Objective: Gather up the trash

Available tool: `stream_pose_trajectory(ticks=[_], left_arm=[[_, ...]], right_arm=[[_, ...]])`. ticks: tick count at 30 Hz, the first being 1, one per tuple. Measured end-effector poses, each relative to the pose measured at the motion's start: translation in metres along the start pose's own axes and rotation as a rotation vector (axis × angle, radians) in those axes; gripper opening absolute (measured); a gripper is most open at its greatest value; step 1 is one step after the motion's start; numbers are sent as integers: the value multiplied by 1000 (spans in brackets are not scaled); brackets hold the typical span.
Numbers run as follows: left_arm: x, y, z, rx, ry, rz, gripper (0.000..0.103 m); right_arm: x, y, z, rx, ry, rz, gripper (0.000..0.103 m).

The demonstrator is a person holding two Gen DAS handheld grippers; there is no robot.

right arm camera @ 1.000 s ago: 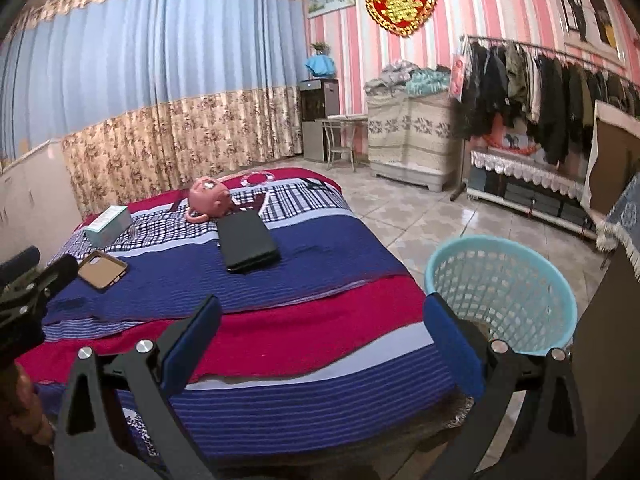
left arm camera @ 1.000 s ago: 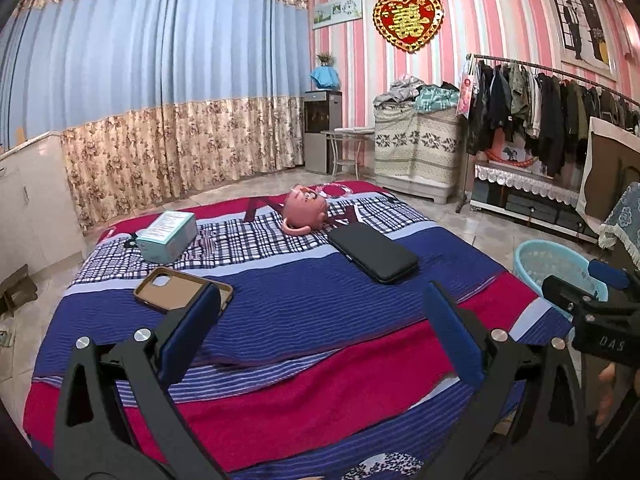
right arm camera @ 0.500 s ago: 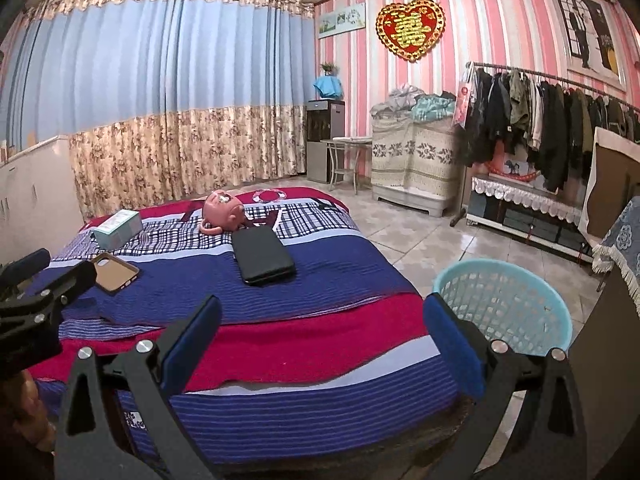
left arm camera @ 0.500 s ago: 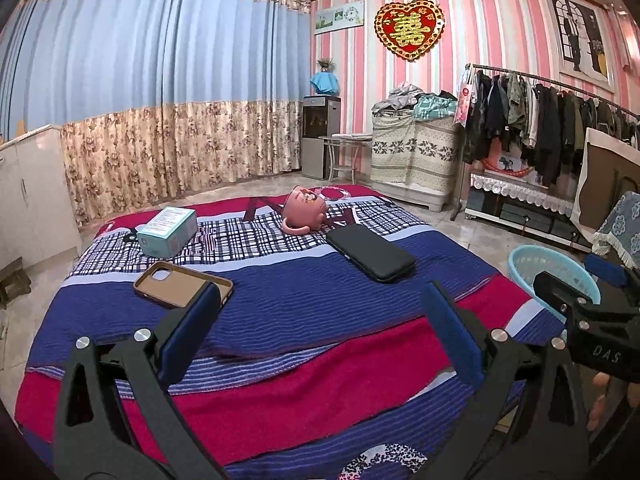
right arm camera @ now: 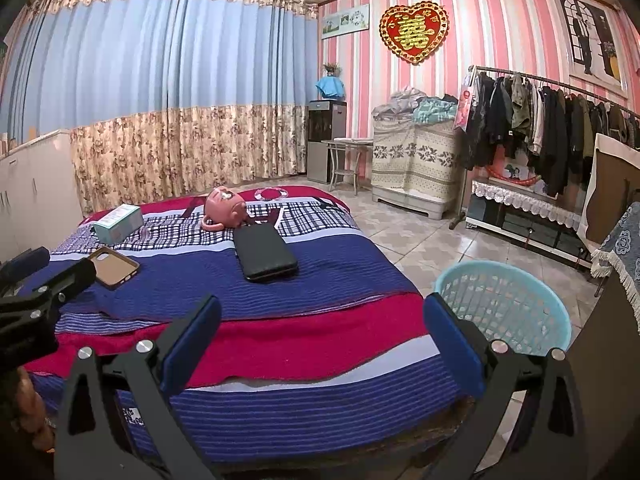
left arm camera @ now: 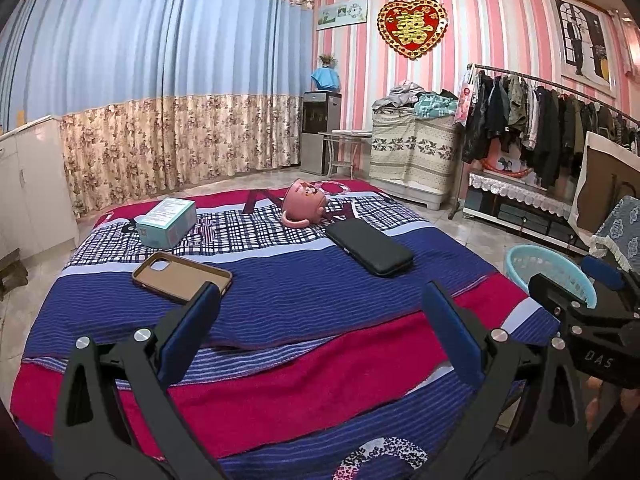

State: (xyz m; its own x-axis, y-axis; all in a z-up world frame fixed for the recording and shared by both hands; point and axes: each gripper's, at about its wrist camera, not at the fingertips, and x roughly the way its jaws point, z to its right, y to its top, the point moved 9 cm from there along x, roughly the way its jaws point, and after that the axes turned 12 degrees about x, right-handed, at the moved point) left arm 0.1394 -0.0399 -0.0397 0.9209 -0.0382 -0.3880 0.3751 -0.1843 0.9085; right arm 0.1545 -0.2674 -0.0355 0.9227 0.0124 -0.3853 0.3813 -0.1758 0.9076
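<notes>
Both tools hung wide apart and empty over the near end of the bed: the left tool faced the middle of the striped cover, and the right tool sat nearer the bed's right edge.

Four things lay on the cover as likely trash. The brown phone case lay nearest on the left, looking light, thin and flexible; it would be best pinched across a long edge. The teal carton, far left, seemed light and crushable, so a grip across its narrow sides suited it. The pink cup, tipped on its side at the far middle, looked rigid and smooth; its rim or handle offered purchase. The black flat case lay right of centre, probably stiffer.

The right wrist view showed the blue basket whole on the floor beside the bed; the left view caught only part of it behind the other tool.
</notes>
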Motion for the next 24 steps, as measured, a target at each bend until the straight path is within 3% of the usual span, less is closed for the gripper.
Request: stream_pose_trajectory(ticks=[24], left_arm=[[-4,5,0,2,7,16,98]], right_arm=[[0,-3,1,8,-2,3,98]])
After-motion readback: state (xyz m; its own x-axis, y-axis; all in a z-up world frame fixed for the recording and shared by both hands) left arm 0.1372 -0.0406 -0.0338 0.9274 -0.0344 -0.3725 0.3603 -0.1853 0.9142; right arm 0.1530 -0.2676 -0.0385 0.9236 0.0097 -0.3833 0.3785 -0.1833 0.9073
